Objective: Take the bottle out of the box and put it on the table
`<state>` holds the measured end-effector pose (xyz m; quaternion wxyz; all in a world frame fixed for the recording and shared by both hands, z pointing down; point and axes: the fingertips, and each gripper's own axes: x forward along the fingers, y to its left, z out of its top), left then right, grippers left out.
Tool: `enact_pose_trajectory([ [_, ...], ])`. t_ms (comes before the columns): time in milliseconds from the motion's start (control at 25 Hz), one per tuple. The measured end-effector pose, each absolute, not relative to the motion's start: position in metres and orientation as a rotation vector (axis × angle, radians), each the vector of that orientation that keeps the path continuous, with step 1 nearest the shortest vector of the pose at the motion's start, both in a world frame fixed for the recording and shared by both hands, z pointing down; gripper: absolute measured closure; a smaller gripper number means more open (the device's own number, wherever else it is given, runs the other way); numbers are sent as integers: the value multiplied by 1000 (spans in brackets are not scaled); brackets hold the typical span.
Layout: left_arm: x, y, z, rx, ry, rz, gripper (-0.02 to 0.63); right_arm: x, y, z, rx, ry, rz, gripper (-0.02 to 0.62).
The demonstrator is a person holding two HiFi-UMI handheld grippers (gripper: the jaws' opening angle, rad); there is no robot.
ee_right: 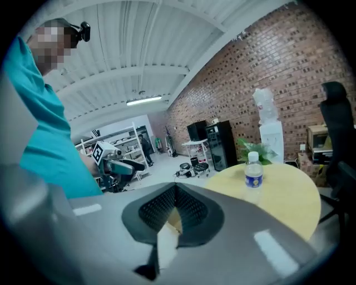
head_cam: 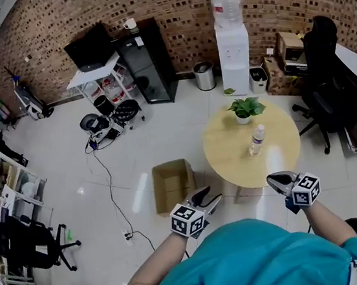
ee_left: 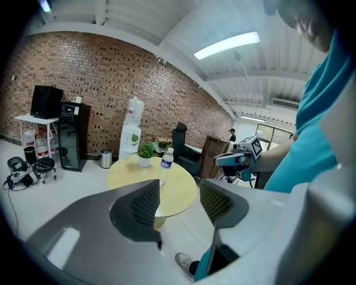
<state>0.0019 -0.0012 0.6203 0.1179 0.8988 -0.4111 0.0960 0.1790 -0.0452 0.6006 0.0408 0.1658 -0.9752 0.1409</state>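
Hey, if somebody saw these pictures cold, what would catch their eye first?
The round yellow table mid-room stands out, with a water bottle upright on it near a potted plant. Left of it, an open cardboard box sits on the floor. At the bottom of the head view, the left gripper has its jaws apart with nothing between them, and the right gripper is shut.

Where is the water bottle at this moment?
In the head view, the bottle stands upright on the round table, right of centre, beside the potted plant. The cardboard box is on the floor to the table's left.
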Motion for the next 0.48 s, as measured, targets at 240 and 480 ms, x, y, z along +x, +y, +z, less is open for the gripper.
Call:
enact_pose_trajectory([
  [240,-70,51,607,2671,-1032,179,388,108,22,576,621,-2952,466,594],
  [480,-57,108,601,2701,-907,105,397,110,89,568,689,-2937,425,594],
])
